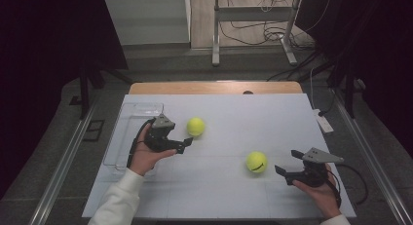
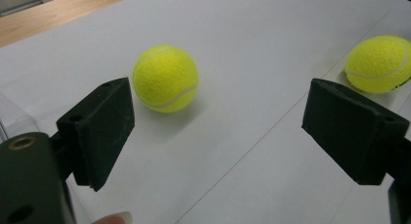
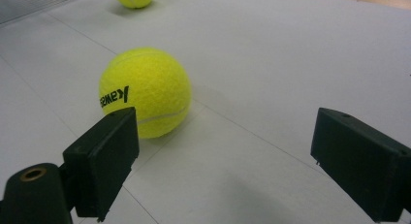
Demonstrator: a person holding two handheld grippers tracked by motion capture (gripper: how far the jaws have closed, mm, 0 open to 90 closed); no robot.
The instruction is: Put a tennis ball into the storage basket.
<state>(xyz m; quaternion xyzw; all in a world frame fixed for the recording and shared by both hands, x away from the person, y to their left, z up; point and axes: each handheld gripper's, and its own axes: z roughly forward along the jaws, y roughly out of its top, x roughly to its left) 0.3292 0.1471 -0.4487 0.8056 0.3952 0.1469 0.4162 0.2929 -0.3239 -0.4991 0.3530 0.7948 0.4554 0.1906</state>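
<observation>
both tools, l point(image 1: 187, 143) & r point(image 1: 287, 161), jaws wide apart, empty

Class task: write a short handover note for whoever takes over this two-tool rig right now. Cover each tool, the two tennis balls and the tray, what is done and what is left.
Left tool: open, empty, aimed at the far ball, not touching it.
Right tool: open, empty, just right of the near ball, a gap between them.
Both balls lie loose on the white table, apart from each other.
Clear tray sits at the table's left edge, behind the left hand; nothing seen in it.
Done: nothing gripped or moved, as far as shows.
Left: likely close on each ball and lift; the tray may be the goal, but that is a guess.
</observation>
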